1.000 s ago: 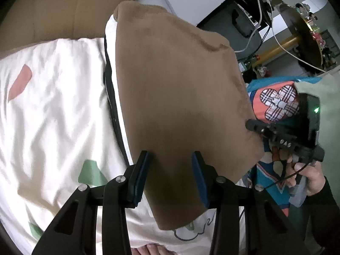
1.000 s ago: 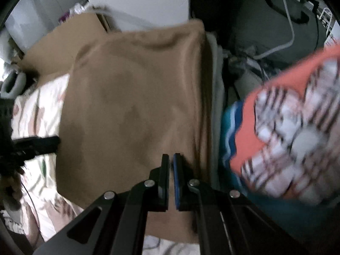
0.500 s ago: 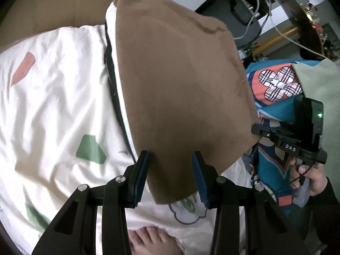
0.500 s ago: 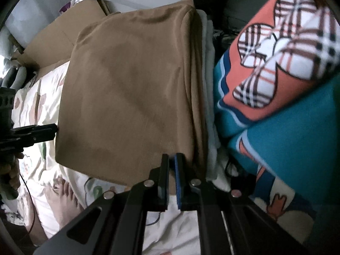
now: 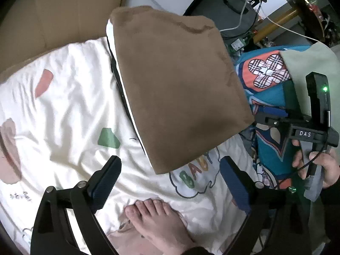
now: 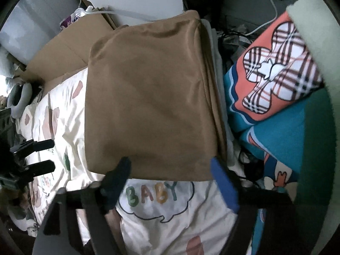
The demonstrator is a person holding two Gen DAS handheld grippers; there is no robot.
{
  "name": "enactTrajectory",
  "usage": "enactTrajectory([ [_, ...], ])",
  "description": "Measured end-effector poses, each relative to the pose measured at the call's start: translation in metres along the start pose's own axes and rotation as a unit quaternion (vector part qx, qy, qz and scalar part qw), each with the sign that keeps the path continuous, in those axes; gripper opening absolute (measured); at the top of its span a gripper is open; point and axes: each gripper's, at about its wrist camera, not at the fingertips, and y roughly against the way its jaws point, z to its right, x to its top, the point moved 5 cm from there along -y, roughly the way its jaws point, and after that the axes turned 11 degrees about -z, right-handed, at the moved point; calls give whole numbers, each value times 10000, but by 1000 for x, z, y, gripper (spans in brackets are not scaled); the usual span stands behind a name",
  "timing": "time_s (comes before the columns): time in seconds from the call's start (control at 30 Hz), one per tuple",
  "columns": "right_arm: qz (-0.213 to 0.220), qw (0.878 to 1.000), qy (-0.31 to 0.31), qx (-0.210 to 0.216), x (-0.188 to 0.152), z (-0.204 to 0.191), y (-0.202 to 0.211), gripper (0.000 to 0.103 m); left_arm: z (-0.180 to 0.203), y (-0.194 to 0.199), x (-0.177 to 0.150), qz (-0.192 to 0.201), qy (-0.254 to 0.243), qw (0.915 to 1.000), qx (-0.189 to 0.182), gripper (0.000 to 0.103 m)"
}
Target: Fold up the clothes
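A folded brown garment (image 5: 178, 85) (image 6: 148, 102) lies flat on top of a stack of folded clothes on the white printed bed sheet (image 5: 63, 110). My left gripper (image 5: 170, 170) hangs above the garment's near edge, its jaws opening wide with nothing between them. My right gripper (image 6: 170, 172) hovers over the same near edge, its jaws also opening and free of the cloth. In the left wrist view the right gripper (image 5: 276, 114) shows at the right, held by a hand (image 5: 325, 165).
A teal and orange blanket with a plaid flower (image 6: 276, 68) lies right of the stack. Cardboard (image 5: 53, 17) stands behind the bed. A bare foot (image 5: 157, 218) rests on the sheet below the left gripper. Cables and clutter (image 5: 244, 25) fill the far right.
Both grippers have let go of the brown garment, spread their jaws wide and risen away from it. The garment now lies flat on the stack.
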Motion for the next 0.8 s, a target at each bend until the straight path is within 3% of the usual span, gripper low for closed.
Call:
enactTrajectory([
  [0.33,83,9998,-140,-121,-10,5,34,99,19,54,-2,-31,-483,9967,650,94],
  [0.8,19,9994,-231,270,-19,-3,96,102,37,140,-16,161,-247,9969,728,94],
])
